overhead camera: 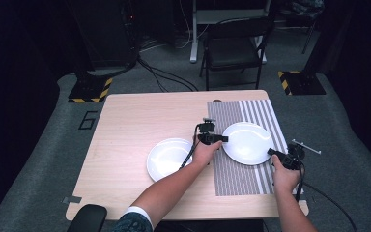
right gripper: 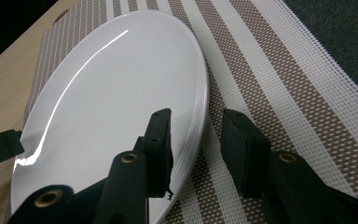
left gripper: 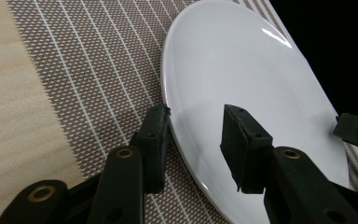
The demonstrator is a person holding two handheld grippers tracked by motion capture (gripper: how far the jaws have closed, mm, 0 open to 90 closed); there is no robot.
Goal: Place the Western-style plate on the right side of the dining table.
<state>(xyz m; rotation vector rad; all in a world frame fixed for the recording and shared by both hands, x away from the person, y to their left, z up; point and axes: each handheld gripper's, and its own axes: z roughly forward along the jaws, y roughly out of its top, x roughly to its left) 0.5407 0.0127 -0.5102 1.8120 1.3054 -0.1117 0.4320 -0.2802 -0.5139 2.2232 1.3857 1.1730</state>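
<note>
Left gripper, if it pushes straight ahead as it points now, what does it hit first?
Probably the white plate: the left gripper straddles its near rim with open jaws. Beyond, the right gripper sits at the far rim.

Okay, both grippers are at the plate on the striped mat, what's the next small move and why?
Probably back both grippers away from the plate. It lies flat on the mat, and the left gripper and right gripper each straddle its rim with open jaws, pads seemingly off it.
</note>
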